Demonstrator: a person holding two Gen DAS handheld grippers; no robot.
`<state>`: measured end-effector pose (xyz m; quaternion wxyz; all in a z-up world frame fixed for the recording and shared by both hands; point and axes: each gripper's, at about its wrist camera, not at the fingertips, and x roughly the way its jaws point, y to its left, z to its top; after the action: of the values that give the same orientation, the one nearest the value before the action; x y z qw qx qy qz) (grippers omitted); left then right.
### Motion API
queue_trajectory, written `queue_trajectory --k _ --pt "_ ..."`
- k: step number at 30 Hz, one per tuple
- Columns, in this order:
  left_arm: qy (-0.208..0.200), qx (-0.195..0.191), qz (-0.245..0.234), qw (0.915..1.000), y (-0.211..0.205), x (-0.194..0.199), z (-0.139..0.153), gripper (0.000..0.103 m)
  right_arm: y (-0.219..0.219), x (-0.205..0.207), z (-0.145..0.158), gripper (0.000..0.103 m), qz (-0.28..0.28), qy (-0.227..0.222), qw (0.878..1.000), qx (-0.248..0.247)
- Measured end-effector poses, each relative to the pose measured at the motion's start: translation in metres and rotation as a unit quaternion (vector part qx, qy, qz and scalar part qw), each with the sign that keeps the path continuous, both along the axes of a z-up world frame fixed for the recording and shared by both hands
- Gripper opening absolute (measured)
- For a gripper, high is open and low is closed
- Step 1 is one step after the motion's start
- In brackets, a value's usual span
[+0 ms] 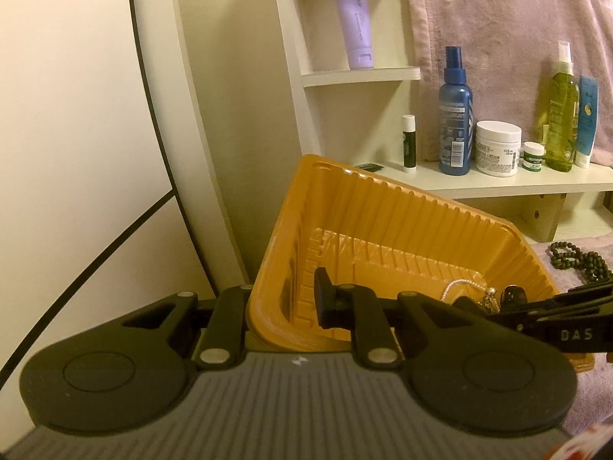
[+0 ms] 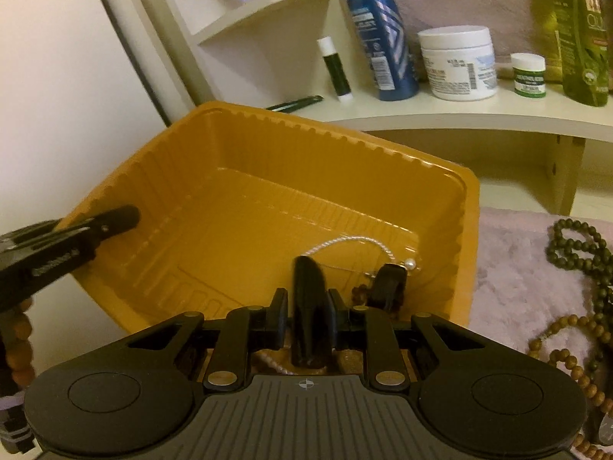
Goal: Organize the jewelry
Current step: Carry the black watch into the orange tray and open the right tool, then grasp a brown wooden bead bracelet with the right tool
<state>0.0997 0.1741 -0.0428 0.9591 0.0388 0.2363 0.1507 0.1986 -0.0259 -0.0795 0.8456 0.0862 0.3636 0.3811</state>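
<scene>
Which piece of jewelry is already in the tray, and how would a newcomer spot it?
Find the white shelf of toiletries, then the orange tray tilted in front of it. Low in the tray's right corner lies a thin pale chain with a pearl. Unlike the dark green beads and brown beads outside on the pink cloth, it is slender and whitish.

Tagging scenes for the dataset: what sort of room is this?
Probably a bedroom or bathroom vanity corner: white shelf lined with toiletries, such as a blue spray bottle and cream jar, plus bead necklaces on a pink towel beside an orange tray.
</scene>
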Motion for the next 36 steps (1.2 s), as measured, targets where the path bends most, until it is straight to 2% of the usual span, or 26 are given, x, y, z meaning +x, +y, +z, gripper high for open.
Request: queue_trajectory --k 3,7,10,15,19,28,34,35,36 --pt "0.001 0.0 0.002 1.0 0.0 0.001 0.0 0.016 -0.006 -0.005 0.008 0.031 0.004 -0.01 1.0 0.011" --pt "0.001 0.0 0.002 1.0 0.0 0.001 0.0 0.016 -0.036 -0.018 0.02 0.032 -0.003 -0.037 0.998 0.041" --pt "0.001 0.0 0.002 1.0 0.0 0.001 0.0 0.016 -0.068 -0.026 0.024 0.033 -0.016 -0.055 0.998 0.039" --pt "-0.001 0.001 0.004 1.0 0.0 0.001 -0.001 0.016 -0.112 -0.027 0.02 0.033 -0.046 -0.069 0.996 -0.025" --pt "0.0 0.002 0.006 1.0 -0.001 0.002 -0.002 0.016 -0.127 -0.019 0.01 0.033 -0.05 -0.072 0.993 -0.079" --pt "0.001 0.003 0.005 1.0 -0.001 0.002 -0.001 0.016 -0.118 -0.011 -0.011 0.033 -0.015 -0.084 0.983 -0.163" --pt "-0.001 0.005 0.004 1.0 -0.002 0.002 -0.002 0.016 -0.112 -0.004 -0.019 0.032 0.002 -0.081 0.978 -0.192" --pt "-0.001 0.005 0.004 1.0 -0.002 0.001 -0.002 0.016 -0.111 -0.003 -0.019 0.03 0.004 -0.082 0.977 -0.195" --pt "-0.001 0.005 0.003 1.0 -0.003 0.001 -0.002 0.016 -0.11 -0.003 -0.019 0.023 0.007 -0.083 0.977 -0.198"
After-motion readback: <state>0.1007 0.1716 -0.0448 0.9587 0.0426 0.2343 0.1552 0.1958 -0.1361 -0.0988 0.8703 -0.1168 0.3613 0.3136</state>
